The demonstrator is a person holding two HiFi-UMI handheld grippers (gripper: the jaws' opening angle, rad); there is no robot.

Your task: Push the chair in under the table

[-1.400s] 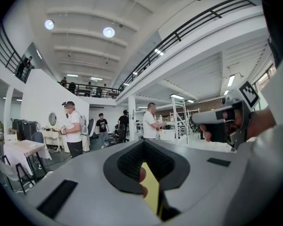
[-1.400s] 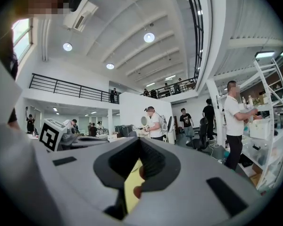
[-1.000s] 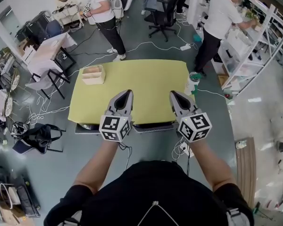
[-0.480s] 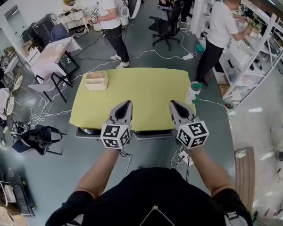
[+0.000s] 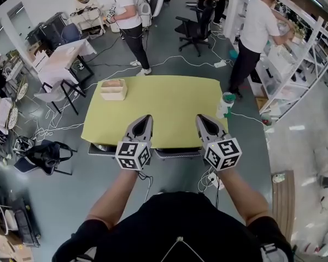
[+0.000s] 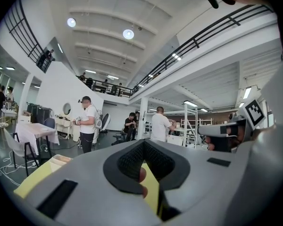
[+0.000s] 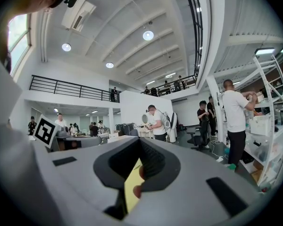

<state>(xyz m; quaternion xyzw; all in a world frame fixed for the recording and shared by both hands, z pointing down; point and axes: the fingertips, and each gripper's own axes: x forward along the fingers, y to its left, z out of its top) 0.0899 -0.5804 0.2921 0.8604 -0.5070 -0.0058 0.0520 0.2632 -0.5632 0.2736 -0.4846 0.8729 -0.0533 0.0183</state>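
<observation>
A: The yellow tabletop (image 5: pixel 164 100) is seen almost exactly where it was a second ago. Only the framing is nudged a little, so nothing large has been moved.

B: And the chair (image 5: pixel 177 153)?

A: It is tucked under the near edge of the tabletop. Only a dark strip of it is left showing along that edge, just as it was a second ago, and no further travel is seen.

B: So the push is judged as good as done?

A: That is how it is read. The chair seems to be in as far as it goes, though how deep the seat sits is hidden beneath the tabletop.

B: What is being done with the grippers?

A: The left gripper (image 5: pixel 146 118) and the right gripper (image 5: pixel 201 118) are held level, side by side above that near edge, and are hardly shifted. Whether the chair is still being touched cannot be made out.

B: The jaws?

A: Both pairs are kept closed with nothing gripped. In each gripper view only a yellow sliver of tabletop is seen beyond them.

B: Anything smaller?

A: The wooden box (image 5: pixel 113 89) is left untouched near the far left corner.
</observation>
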